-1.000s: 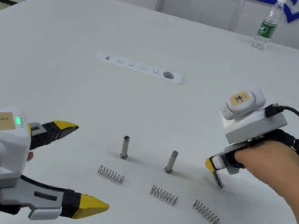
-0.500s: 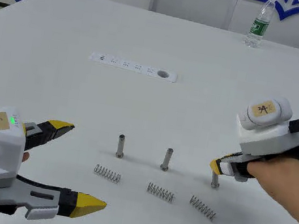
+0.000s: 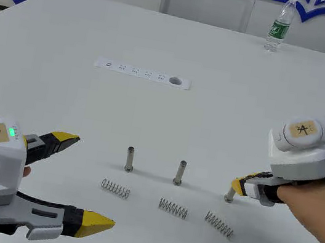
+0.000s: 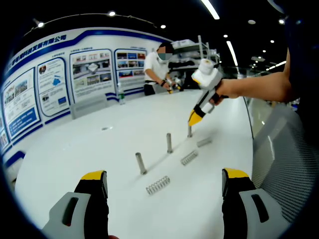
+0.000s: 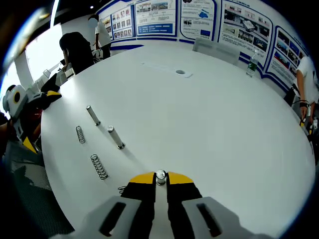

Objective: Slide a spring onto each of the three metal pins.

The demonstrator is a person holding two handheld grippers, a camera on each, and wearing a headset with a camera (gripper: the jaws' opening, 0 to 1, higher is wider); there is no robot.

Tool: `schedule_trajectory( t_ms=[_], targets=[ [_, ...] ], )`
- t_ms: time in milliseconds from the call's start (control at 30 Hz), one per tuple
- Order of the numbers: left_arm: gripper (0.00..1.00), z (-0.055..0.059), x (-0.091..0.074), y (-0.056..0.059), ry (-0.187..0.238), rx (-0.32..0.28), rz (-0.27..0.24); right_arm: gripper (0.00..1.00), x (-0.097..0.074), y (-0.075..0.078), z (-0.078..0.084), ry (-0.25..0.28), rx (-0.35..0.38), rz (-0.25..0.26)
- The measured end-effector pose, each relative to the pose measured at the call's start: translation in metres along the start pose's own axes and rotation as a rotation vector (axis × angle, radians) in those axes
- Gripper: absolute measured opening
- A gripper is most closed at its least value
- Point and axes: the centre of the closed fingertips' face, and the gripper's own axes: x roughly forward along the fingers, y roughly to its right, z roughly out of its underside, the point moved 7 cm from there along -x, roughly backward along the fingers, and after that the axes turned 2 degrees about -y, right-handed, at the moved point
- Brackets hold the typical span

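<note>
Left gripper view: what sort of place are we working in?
Likely an exhibition or demo hall: wall-mounted display boards, a large white table with a power strip, another person nearby.

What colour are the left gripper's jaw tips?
Yellow, on the left gripper; clearest in the left gripper view.
</note>
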Motion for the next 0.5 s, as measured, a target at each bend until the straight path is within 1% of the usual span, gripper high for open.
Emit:
schedule_trajectory(
  t_ms=[67,300,500],
  targets=[
    [0.97,0.0003,0.0002,-0.0001,-0.001,-0.001,0.001,0.09,0.0006,-0.0006,0.0002,0.001,0.001,-0.007],
    [0.97,0.0011,0.0004,-0.0002,-0.001,-0.004,0.001,0.09,0.0023,-0.0001,-0.0001,-0.002,-0.018,-0.008],
    [0.97,0.0018,0.0011,-0.0004,-0.004,-0.004,0.005,0.15,0.001,0.0001,-0.0016,0.013,-0.027,-0.005]
  ],
)
